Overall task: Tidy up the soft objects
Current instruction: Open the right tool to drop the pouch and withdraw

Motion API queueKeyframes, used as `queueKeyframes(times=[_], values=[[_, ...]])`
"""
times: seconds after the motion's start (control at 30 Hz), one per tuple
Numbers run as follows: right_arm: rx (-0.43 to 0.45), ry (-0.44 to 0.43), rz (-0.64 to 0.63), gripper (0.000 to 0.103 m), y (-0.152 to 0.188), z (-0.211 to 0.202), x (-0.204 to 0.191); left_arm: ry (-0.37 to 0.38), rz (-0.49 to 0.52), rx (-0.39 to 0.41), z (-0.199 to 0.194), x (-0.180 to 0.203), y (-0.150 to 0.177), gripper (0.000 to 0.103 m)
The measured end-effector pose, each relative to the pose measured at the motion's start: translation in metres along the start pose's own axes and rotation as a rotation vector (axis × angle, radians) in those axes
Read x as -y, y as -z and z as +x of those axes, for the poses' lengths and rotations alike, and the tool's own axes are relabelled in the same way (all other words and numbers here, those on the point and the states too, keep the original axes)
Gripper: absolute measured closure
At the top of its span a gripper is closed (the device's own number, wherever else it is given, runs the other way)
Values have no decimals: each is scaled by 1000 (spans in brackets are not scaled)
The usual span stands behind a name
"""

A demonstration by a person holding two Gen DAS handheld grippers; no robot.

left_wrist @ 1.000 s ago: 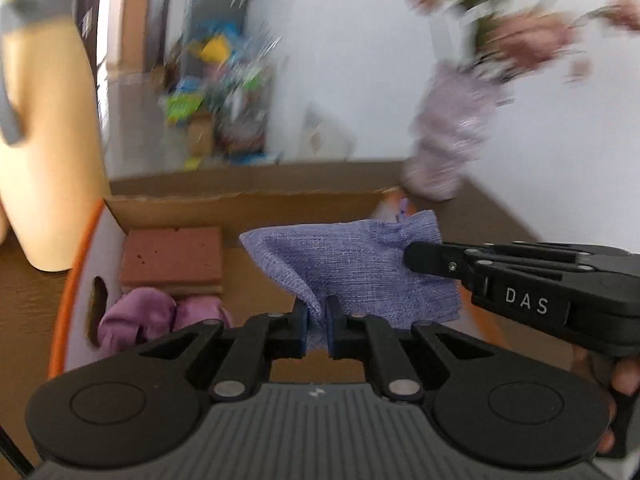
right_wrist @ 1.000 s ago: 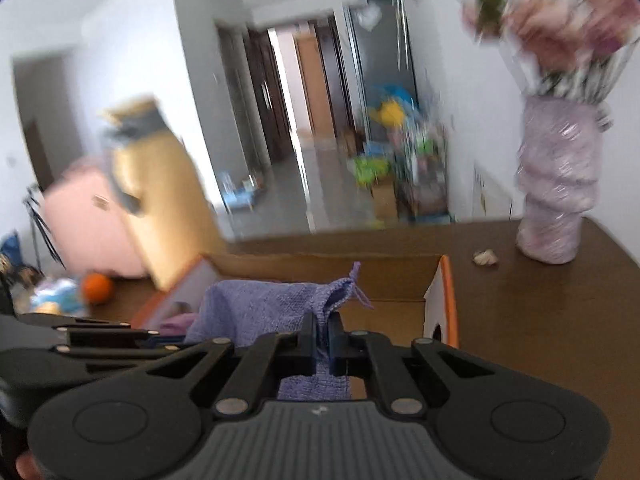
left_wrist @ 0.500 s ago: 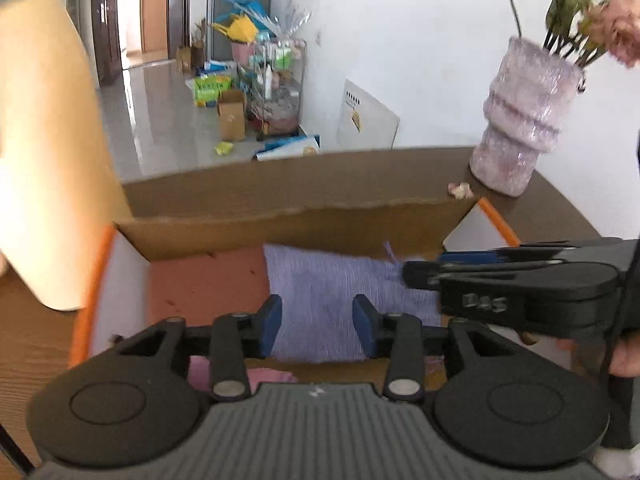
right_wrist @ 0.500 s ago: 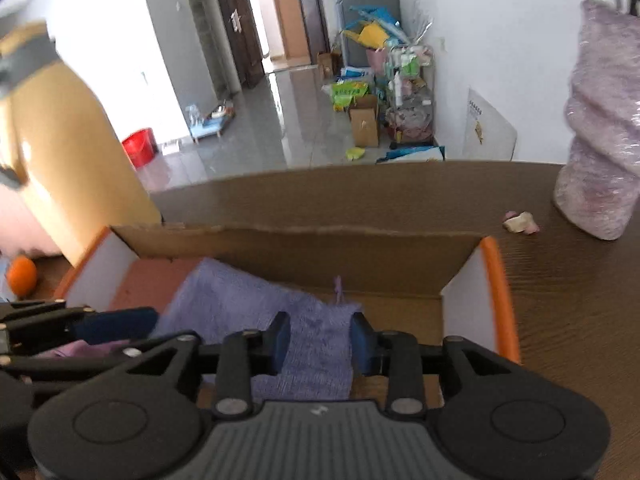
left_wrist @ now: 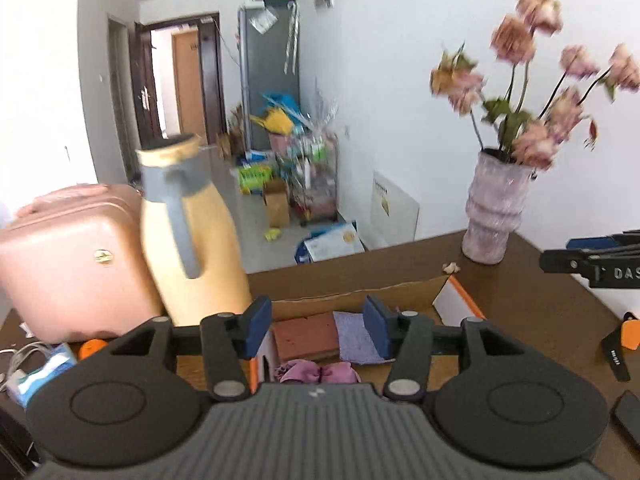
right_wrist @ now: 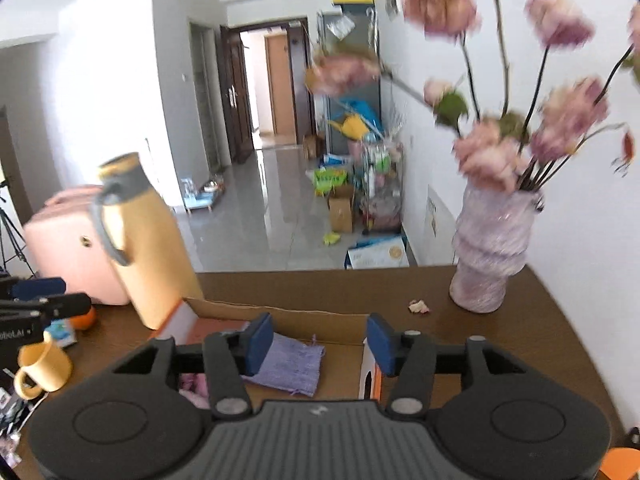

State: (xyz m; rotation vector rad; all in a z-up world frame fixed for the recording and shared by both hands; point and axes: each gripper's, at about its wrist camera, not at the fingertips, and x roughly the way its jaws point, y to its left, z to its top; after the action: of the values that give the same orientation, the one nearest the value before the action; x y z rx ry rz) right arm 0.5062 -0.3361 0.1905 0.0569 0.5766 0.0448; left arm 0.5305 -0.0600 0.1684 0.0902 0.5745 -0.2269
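Lavender pouch (right_wrist: 286, 366) lies flat in the cardboard box (right_wrist: 280, 314), below and ahead of both tools, left tool (left_wrist: 316, 330) and right tool (right_wrist: 318, 344), whose jaws are opening, nothing between them.

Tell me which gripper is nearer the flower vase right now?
Right. The right gripper hangs over the cardboard box with the vase close on its right; the left gripper sits farther left, by the yellow jug. Both are opening, fingers empty.
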Motion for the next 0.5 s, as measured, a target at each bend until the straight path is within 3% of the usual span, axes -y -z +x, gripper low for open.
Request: queueKeyframes(times=[0.17,0.33,0.5], values=[[88,-25,-33,49,34,-60,-15,-18,-28,58,-59,-2,24,44],[228,-27,-76,46,99,-119,-27,-55,-6,187,-121,-1,93,34],[361,-69,-62,37,171,-174,-32,-73,8,331,-180,4,170,25]])
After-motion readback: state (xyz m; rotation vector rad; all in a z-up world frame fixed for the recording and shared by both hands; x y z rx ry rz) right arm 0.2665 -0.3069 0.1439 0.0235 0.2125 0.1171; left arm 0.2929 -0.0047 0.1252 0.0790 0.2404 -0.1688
